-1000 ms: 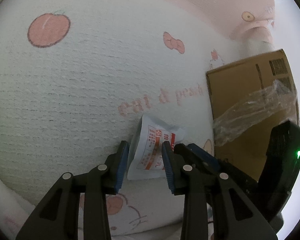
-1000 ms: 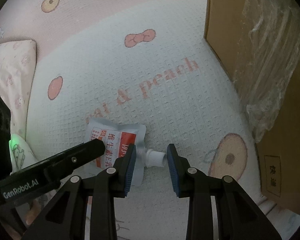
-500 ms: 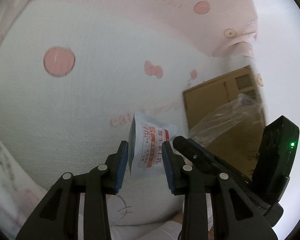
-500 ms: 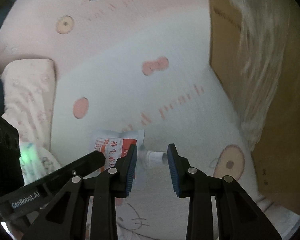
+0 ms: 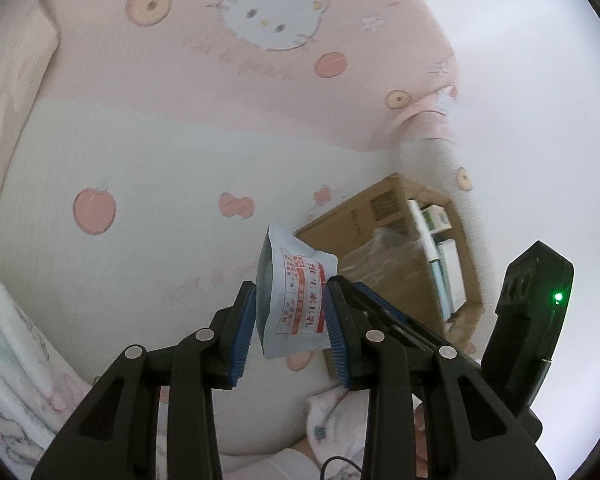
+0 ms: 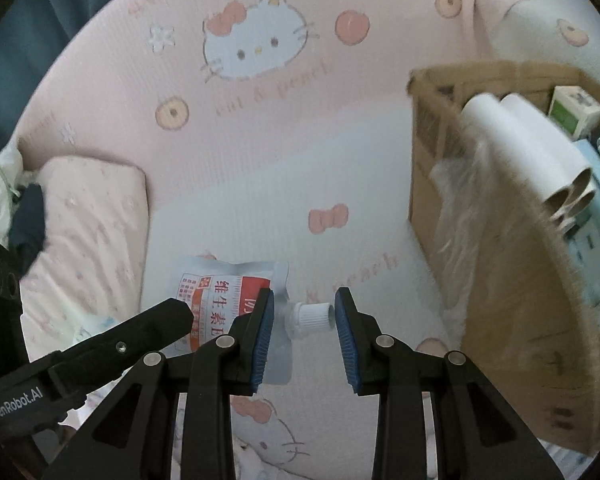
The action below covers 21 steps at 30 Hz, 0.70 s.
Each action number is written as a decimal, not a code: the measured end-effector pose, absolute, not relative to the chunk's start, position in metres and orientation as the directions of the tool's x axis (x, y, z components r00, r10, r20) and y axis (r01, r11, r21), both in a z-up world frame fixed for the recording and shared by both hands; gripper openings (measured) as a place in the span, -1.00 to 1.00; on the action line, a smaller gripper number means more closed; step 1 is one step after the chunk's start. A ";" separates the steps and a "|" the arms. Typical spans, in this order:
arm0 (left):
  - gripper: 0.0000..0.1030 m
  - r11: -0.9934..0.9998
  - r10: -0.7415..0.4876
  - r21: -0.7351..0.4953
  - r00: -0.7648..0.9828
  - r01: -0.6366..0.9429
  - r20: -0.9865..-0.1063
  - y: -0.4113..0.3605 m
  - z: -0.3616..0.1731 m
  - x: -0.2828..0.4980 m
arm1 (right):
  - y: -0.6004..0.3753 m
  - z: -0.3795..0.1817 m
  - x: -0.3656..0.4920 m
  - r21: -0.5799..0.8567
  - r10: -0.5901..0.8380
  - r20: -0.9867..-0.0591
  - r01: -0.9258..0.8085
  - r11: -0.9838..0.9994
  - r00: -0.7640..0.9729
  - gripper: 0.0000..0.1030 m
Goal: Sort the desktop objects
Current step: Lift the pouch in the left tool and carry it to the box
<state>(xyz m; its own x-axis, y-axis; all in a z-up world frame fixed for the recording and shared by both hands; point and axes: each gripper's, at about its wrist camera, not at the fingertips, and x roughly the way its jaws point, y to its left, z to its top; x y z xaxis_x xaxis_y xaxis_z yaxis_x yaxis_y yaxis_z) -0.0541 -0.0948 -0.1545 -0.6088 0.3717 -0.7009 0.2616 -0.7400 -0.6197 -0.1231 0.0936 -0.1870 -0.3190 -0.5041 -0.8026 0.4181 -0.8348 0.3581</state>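
A white spouted pouch with red print [image 5: 296, 296] hangs above the bed between both grippers. My left gripper [image 5: 290, 322] is shut on the pouch body. In the right wrist view the pouch [image 6: 224, 300] lies sideways and its white screw cap [image 6: 312, 316] sits between the fingers of my right gripper [image 6: 304, 320], which is shut on the cap. The left gripper's finger [image 6: 140, 336] shows across the pouch there.
An open cardboard box [image 6: 512, 292] stands at the right with white tubes [image 6: 528, 148], small cartons [image 6: 572, 112] and clear plastic film [image 6: 456, 200] over its side. The box also shows in the left wrist view [image 5: 400, 256]. A pink pillow [image 6: 84, 232] lies on the left of the patterned blanket [image 6: 260, 140].
Both grippers have lifted the pouch up off the blanket together; the bed has dropped away and the box's open top has come into view.
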 end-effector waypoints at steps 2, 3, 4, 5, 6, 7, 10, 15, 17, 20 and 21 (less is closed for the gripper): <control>-0.29 -0.735 0.389 -0.635 -0.619 0.238 -0.682 -0.089 -0.143 -0.059 | 0.103 -0.179 -0.127 0.374 -0.514 -0.790 0.402 -0.836 -0.334 -0.44; -0.29 -0.732 0.398 -0.643 -0.623 0.228 -0.673 -0.085 -0.140 -0.062 | 0.108 -0.174 -0.129 0.379 -0.515 -0.786 0.392 -0.838 -0.343 -0.44; -0.29 -0.732 0.405 -0.647 -0.628 0.213 -0.665 -0.080 -0.134 -0.066 | 0.115 -0.169 -0.132 0.388 -0.518 -0.779 0.377 -0.841 -0.354 -0.44; -0.29 -0.736 0.406 -0.646 -0.631 0.203 -0.661 -0.077 -0.129 -0.067 | 0.121 -0.165 -0.134 0.399 -0.523 -0.772 0.365 -0.841 -0.362 -0.44; -0.29 -0.742 0.408 -0.642 -0.631 0.192 -0.660 -0.072 -0.126 -0.069 | 0.127 -0.163 -0.136 0.409 -0.527 -0.768 0.356 -0.840 -0.363 -0.44; -0.29 -0.749 0.412 -0.638 -0.629 0.177 -0.659 -0.066 -0.121 -0.073 | 0.134 -0.160 -0.138 0.420 -0.533 -0.763 0.345 -0.839 -0.367 -0.44; -0.29 -0.755 0.429 -0.637 -0.620 0.152 -0.657 -0.051 -0.113 -0.085 | 0.158 -0.152 -0.144 0.443 -0.537 -0.748 0.310 -0.842 -0.390 -0.44; -0.29 -0.779 0.453 -0.618 -0.586 0.106 -0.672 -0.017 -0.103 -0.103 | 0.195 -0.140 -0.151 0.470 -0.541 -0.726 0.267 -0.841 -0.424 -0.44; -0.29 -0.785 0.462 -0.612 -0.566 0.096 -0.683 -0.004 -0.103 -0.110 | 0.211 -0.138 -0.155 0.486 -0.546 -0.721 0.250 -0.837 -0.427 -0.44; -0.29 -0.789 0.479 -0.609 -0.536 0.085 -0.695 0.015 -0.104 -0.119 | 0.231 -0.139 -0.163 0.492 -0.544 -0.728 0.235 -0.838 -0.416 -0.44; -0.29 -0.792 0.481 -0.605 -0.527 0.082 -0.701 0.021 -0.106 -0.121 | 0.235 -0.141 -0.166 0.484 -0.539 -0.739 0.237 -0.842 -0.404 -0.43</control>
<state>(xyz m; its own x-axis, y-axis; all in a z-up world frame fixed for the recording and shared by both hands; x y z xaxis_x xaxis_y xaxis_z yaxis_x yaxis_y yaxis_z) -0.1214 0.0206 -0.1055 -0.5268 0.4813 -0.7006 0.0816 -0.7918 -0.6053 -0.1656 0.2350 -0.1411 -0.4045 -0.5389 -0.7389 0.2370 -0.8421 0.4844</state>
